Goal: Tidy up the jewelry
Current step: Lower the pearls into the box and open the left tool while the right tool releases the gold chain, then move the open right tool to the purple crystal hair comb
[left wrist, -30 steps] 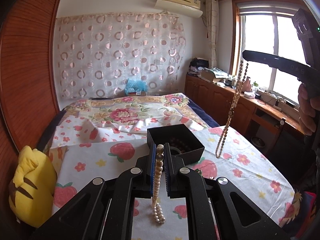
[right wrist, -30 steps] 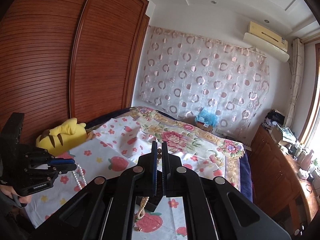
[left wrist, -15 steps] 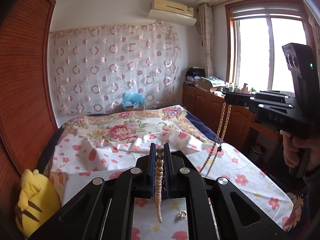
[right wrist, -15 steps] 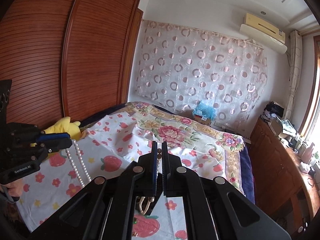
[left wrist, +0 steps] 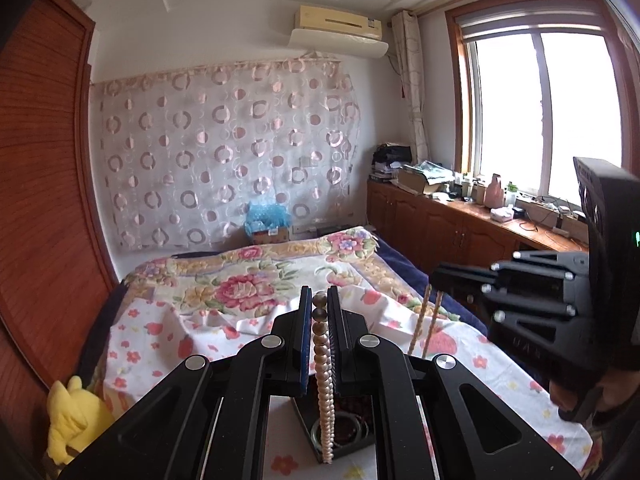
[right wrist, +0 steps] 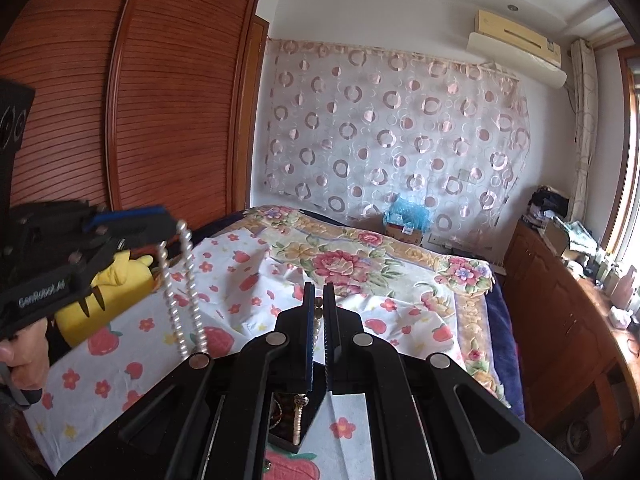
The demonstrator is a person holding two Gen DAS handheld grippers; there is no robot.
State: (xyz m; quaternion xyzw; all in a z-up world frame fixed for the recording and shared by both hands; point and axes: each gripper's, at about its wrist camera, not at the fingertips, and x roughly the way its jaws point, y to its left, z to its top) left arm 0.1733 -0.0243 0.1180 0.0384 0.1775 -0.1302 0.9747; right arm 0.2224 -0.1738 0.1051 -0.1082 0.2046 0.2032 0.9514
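Note:
My left gripper (left wrist: 319, 300) is shut on a white pearl necklace (left wrist: 325, 384) that hangs straight down, its lower end over an open black box (left wrist: 352, 451) on the bed. In the right wrist view that left gripper (right wrist: 168, 226) is at the left, with the pearl necklace (right wrist: 186, 292) dangling as a double strand. My right gripper (right wrist: 319, 300) is shut on a beige bead necklace (right wrist: 296, 420) whose end hangs into the black box (right wrist: 308, 426). Seen from the left wrist, the right gripper (left wrist: 436, 276) holds the bead necklace (left wrist: 424, 320) above the bedsheet.
A floral bedsheet (left wrist: 248, 300) covers the bed. A yellow plush toy (left wrist: 72, 420) lies at its left edge beside the wooden wardrobe (right wrist: 172, 120). Cluttered wooden cabinets (left wrist: 460, 232) run under the window on the right. Dark beads lie inside the box.
My left gripper rose, lifting the pearl necklace off the bed and over the box. The right gripper came lower and closer, its bead necklace swinging towards the box.

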